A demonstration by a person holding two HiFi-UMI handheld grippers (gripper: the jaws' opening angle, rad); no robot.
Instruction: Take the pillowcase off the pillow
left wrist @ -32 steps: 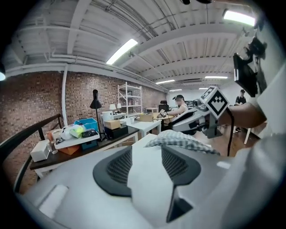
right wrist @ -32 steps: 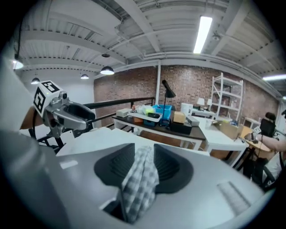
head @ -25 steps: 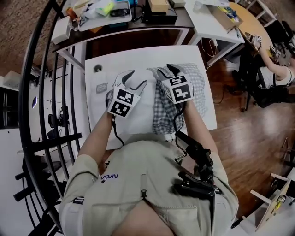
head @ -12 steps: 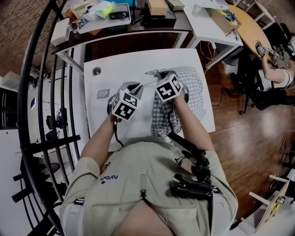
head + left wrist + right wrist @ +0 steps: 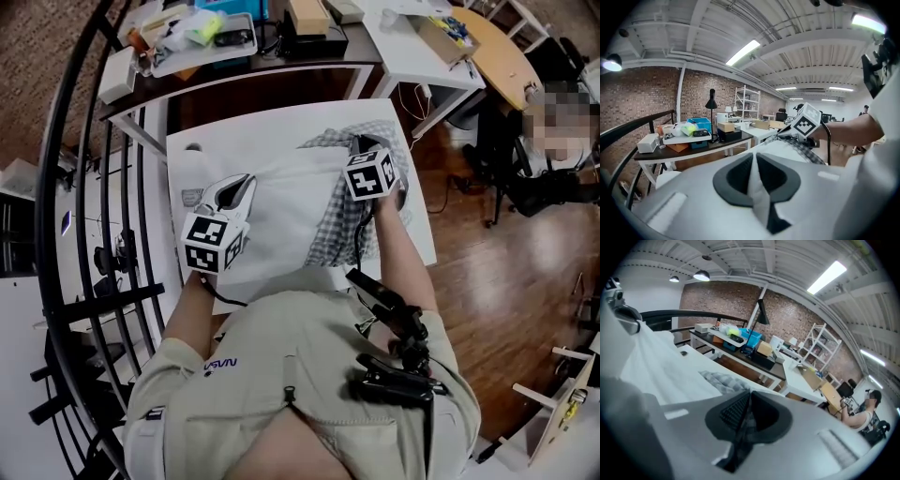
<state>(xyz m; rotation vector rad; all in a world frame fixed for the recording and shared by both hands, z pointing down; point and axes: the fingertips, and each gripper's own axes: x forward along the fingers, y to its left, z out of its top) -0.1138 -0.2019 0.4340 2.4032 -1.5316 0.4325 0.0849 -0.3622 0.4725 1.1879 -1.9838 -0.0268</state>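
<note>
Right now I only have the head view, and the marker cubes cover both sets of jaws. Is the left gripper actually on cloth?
Observer: Yes. In the left gripper view the left gripper has just closed its jaws on a fold of the white pillow.
Operator: And the right one?
Observer: In the right gripper view the right gripper, whose jaws have also just closed, pinches the checked pillowcase.
Operator: What's beyond the table?
Observer: The left gripper view shows a brick wall behind the dark desk.
</note>
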